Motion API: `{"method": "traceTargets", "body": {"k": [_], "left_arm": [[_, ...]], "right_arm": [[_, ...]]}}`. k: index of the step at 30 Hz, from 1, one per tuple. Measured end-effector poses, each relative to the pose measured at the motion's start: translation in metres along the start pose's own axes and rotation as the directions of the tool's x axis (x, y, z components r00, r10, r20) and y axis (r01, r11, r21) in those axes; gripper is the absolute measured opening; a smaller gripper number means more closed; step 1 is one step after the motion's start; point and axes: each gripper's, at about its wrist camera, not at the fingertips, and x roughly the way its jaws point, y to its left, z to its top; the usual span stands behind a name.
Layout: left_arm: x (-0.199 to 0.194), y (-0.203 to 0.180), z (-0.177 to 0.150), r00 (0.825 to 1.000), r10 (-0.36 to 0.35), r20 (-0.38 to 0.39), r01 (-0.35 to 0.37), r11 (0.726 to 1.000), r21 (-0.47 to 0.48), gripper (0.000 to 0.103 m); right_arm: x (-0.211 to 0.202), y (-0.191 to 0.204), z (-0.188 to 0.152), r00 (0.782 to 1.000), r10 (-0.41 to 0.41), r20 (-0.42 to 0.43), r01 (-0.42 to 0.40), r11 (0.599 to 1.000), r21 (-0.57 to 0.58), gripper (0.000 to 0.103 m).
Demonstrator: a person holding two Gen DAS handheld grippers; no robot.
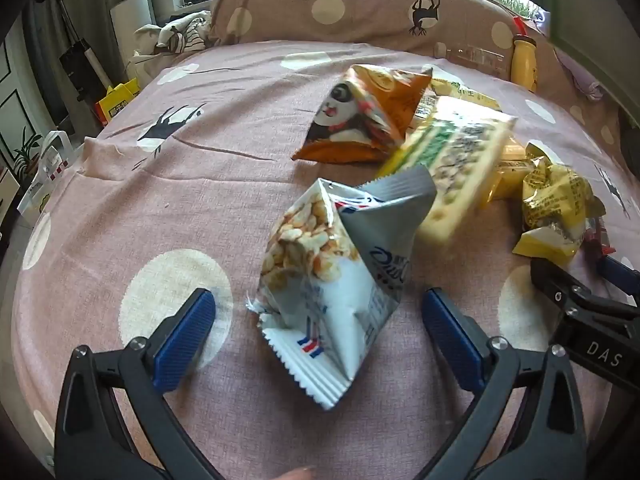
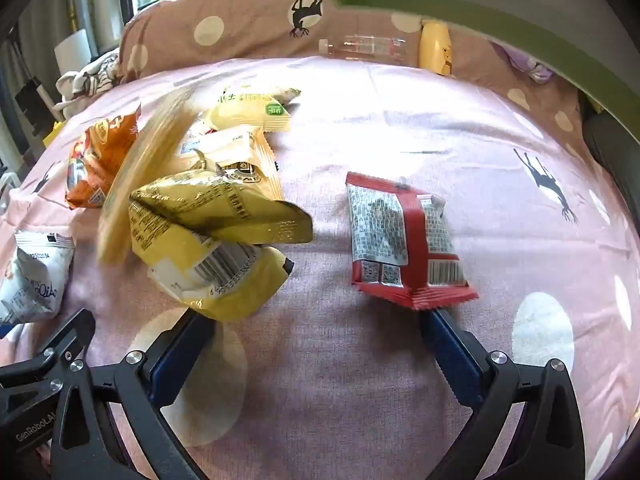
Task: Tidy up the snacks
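Observation:
Snack packets lie scattered on a pink spotted bedsheet (image 1: 160, 208). A white and grey puffed-snack bag (image 1: 332, 280) stands tilted between the wide-apart blue pads of my left gripper (image 1: 320, 300), which is open and not touching it. Behind it are an orange panda bag (image 1: 364, 116) and a blurred yellow-green cracker packet (image 1: 456, 168). My right gripper (image 2: 316, 322) is open over bare sheet. A crumpled yellow bag (image 2: 216, 232) sits just past its left finger, and a red packet (image 2: 400, 240) just past its right finger.
More yellow packets (image 2: 248, 116) lie further back. A spotted pillow (image 1: 360, 8), a yellow bottle (image 2: 436, 46) and a clear bottle (image 2: 364, 46) line the far side. A green-edged object (image 2: 520, 28) overhangs the top right. The bed's left edge (image 1: 80, 152) drops toward bags on the floor.

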Motion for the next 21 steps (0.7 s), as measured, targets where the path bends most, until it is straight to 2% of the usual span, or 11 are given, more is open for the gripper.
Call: {"method": "traceTargets", "body": {"k": [21], "left_arm": [[-0.0003,-0.0001,-0.0001,1.000,0.001,0.001,-0.001,1.000,0.001,0.103]], "right_arm": [[0.0013,-0.0003,0.0007,1.000,-0.009,-0.004,0.009,1.000,-0.007,0.103]]}}
